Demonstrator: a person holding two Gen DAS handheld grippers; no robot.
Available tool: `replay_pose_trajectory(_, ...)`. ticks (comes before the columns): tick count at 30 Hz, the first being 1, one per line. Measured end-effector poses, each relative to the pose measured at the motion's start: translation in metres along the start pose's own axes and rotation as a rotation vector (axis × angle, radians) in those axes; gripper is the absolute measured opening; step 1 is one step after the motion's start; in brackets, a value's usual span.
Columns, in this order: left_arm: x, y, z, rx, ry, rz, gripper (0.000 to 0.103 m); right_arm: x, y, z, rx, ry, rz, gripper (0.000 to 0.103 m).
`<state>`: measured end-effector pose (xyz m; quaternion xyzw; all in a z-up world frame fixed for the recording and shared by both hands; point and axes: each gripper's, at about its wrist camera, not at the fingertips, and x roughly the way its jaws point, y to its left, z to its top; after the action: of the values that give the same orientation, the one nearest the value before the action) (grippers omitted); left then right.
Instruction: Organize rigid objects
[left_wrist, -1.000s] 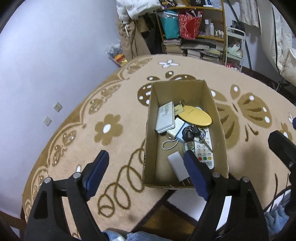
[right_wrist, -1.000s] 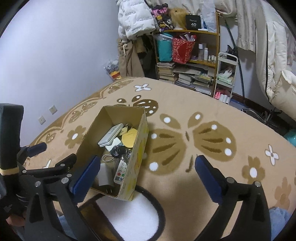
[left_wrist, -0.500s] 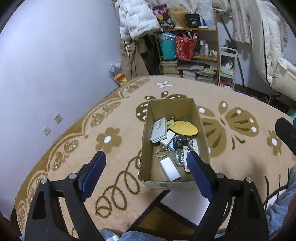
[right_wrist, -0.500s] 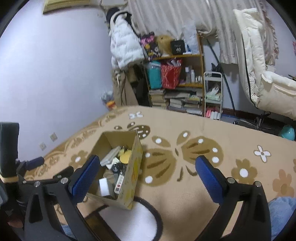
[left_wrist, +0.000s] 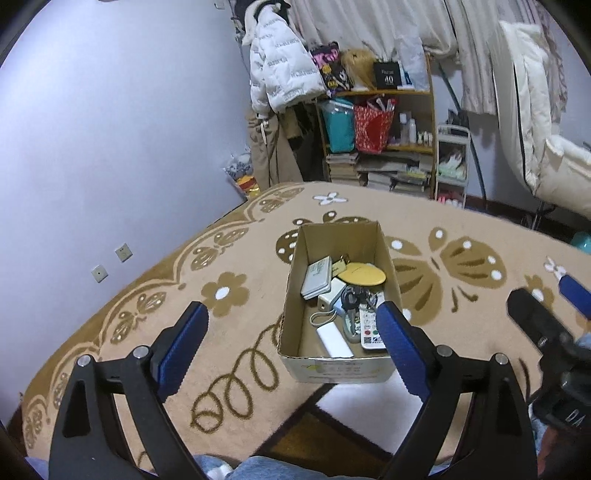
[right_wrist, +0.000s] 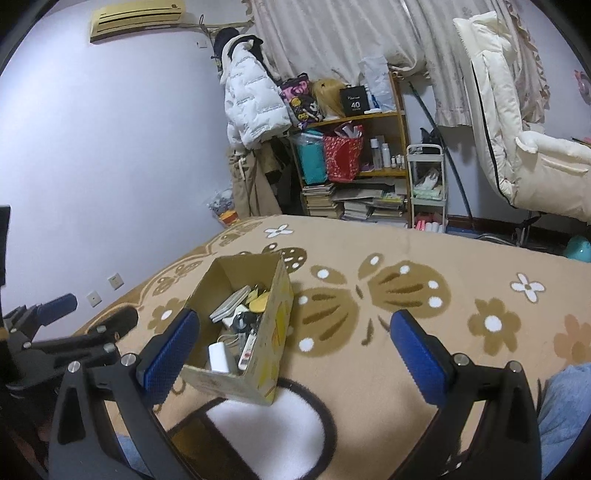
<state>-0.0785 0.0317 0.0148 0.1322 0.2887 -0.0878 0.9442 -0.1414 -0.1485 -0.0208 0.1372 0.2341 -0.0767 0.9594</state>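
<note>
— How do the claws stand?

— The left gripper (left_wrist: 290, 332) has its blue pads spread wide, holding nothing and touching nothing. The right gripper (right_wrist: 293, 349) is the same: pads well apart, empty, raised above the rug.

— And the things to sort?

— All in an open cardboard box (left_wrist: 295, 273) on the rug, just ahead of the left gripper and ahead-left of the right one. Inside lie a white remote (left_wrist: 369, 330), a bunch of dark keys (left_wrist: 352, 297), a yellow oval disc (left_wrist: 364, 274), a flat silver case (left_wrist: 317, 277), a white charger block (left_wrist: 334, 341) and a looped white cord (left_wrist: 323, 316) — packed close, several touching or overlapping. Seen from the right wrist, the box's outer side shows yellow print.

— What is underneath?

— A tan rug (left_wrist: 229, 258) with brown flowers and butterflies, and a white patch near the box's front edge. Behind it stand a pale violet wall, a crowded wooden shelf (right_wrist: 369, 118) with books stacked below, a white puffer jacket (right_wrist: 253, 107) hanging, and curtains.
</note>
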Motion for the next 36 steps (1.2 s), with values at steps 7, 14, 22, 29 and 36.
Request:
replay_pose_trajectory(7, -0.002, 0.014, -0.006, -0.06, 0.007, -0.022, 0.092, 0.001, 0.006, -0.012, -0.053, 0.026, -0.067, 0.103)
replay_pose_trajectory(14, -0.004, 0.02, -0.007, -0.086, -0.001, -0.04, 0.092, -0.014, 0.008, -0.011, -0.057, -0.014, -0.085, 0.103)
replay_pose_trajectory(22, -0.005, 0.018, -0.006, -0.064, -0.002, -0.045, 0.092, -0.017, 0.004, -0.01, -0.025, -0.015, -0.087, 0.103)
replay_pose_trajectory(29, -0.006, 0.016, -0.008, -0.056, -0.001, -0.037, 0.092, -0.018, 0.007, -0.01, -0.051, -0.02, -0.099, 0.103)
replay_pose_trajectory(36, -0.004, 0.013, -0.007, -0.037, 0.004, -0.04, 0.092, -0.019, 0.005, -0.009, -0.032, -0.015, -0.101, 0.103)
